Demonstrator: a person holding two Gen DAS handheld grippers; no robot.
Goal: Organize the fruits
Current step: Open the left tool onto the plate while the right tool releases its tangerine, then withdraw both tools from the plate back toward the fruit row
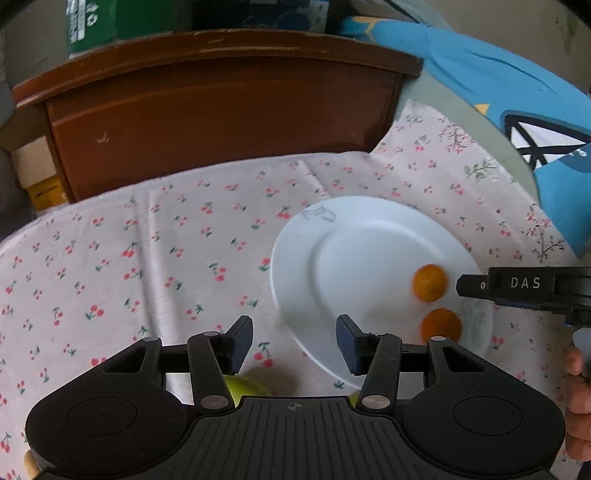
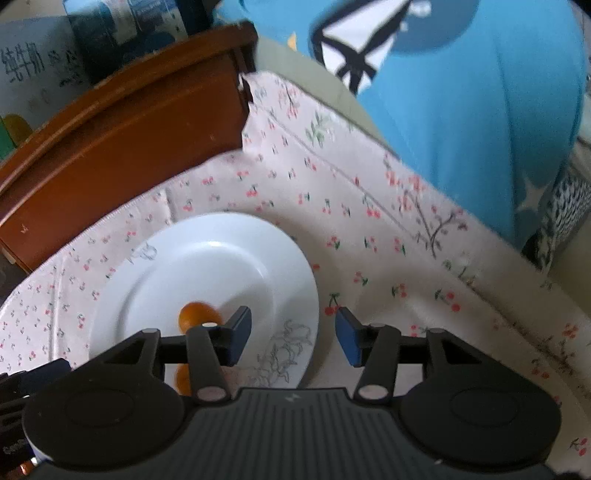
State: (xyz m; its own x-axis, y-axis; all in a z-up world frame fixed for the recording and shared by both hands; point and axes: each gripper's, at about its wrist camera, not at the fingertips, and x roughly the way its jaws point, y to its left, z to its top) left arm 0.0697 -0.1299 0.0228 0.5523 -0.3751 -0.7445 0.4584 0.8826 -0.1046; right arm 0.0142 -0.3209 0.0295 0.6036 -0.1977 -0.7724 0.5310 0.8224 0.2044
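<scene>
White plate (image 1: 332, 236) on cherry-print cloth (image 1: 147, 258): two small oranges (image 1: 430, 283) gathered at near-right rim. Green fruit (image 1: 247, 386) off-plate, near-left, under left hand-held gripper (image 1: 294, 341), parted, empty. Right hand-held gripper (image 2: 293, 338) likewise parted, empty, over plate rim.

White letters "DAS" stand on the black right gripper (image 1: 524, 284) at the right edge of the left wrist view; a pale "10" marks the green box (image 1: 88, 22) far left; Chinese characters sit on the grey carton (image 2: 33, 62) far left
</scene>
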